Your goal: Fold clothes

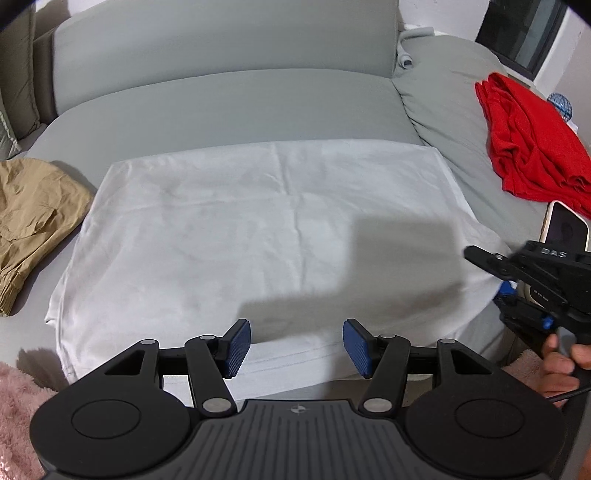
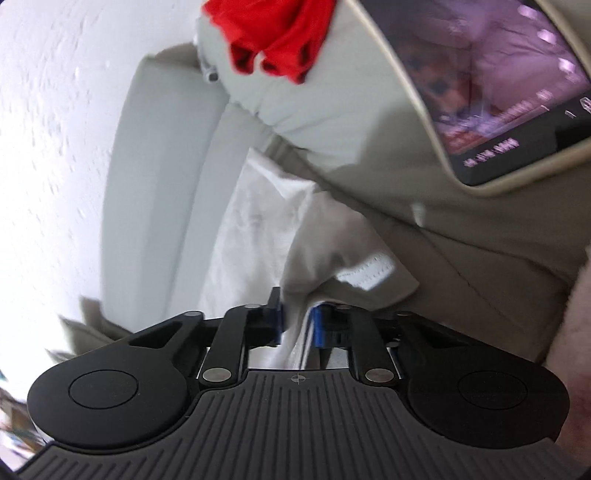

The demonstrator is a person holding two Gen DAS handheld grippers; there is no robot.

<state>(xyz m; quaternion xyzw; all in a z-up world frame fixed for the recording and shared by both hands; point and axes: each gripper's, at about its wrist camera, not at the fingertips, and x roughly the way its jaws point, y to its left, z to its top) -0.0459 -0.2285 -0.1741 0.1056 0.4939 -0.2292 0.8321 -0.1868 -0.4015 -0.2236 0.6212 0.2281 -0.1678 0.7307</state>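
Observation:
A white garment lies spread flat on the grey sofa seat. My left gripper is open and empty, just above the garment's near hem. My right gripper is shut on the white garment's right edge; it shows in the left wrist view at the garment's right side, its fingertips mostly hidden. The right wrist view is rolled sideways.
A tan garment lies at the left of the seat. A red garment lies on the grey cushion at the right, also in the right wrist view. A phone rides on the right gripper. A pink fluffy blanket lies at the near left.

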